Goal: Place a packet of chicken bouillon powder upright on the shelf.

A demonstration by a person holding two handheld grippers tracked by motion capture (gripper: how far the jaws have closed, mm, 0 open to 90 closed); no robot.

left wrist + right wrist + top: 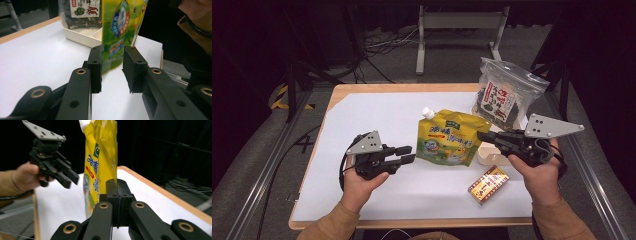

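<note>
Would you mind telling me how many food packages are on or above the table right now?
3: the yellow spout pouch held up at the centre, the clear seaweed bag at the far right, and the small red-and-gold box lying near the right front edge.

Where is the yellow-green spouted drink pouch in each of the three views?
High view: the yellow-green spouted drink pouch is at centre, its right edge at the right gripper.
Left gripper view: top centre, beyond the open black fingers of the left gripper.
Right gripper view: upright at centre, pinched edge-on by the shut fingers.
Shared landmark: the white table mat.
</note>
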